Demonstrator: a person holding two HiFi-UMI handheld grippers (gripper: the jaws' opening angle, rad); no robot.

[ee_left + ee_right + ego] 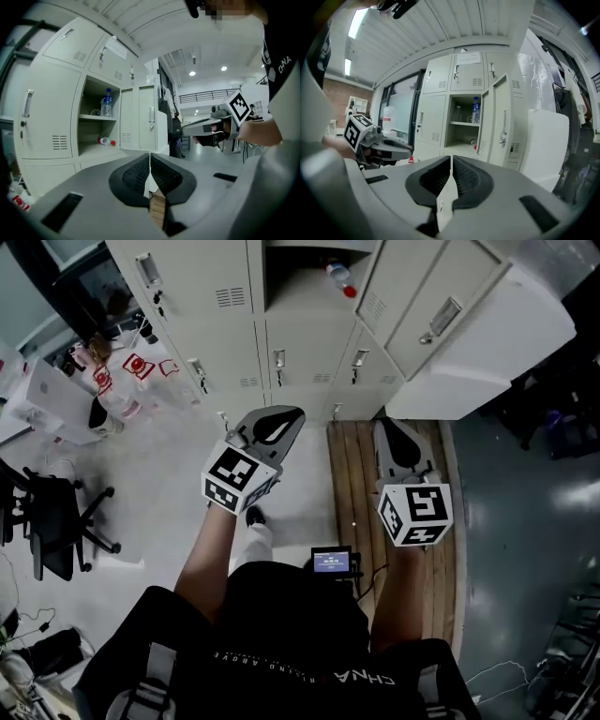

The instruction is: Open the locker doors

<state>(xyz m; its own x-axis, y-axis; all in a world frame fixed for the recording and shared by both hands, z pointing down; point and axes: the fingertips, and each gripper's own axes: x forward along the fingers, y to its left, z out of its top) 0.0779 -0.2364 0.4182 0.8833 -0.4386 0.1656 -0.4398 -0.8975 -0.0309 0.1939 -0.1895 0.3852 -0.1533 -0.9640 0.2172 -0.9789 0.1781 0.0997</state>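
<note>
At the far left an office chair and some red-printed white bags sit well clear of the lockers, so nothing there blocks a door swing. The closed locker doors on the left of the bank each have a small handle at one edge, which is the obvious place to pull. The left gripper is held out roughly level toward the bank with its jaws pressed together on nothing, near no handle, so it looks to be on approach rather than at work. Past its tip, one middle compartment already stands open, with a bottle upright on its shelf and a red-capped bottle lying below. The right gripper is carried level beside the left one, its pads likewise closed with only a hairline between them and nothing held. To its right an open door is swung out toward the person, and the large white slab beyond it is probably a further door or a cabinet side, though that is hard to tell. A wooden platform lies on the floor under the right gripper. Several doors are still shut, so most of the task remains.
</note>
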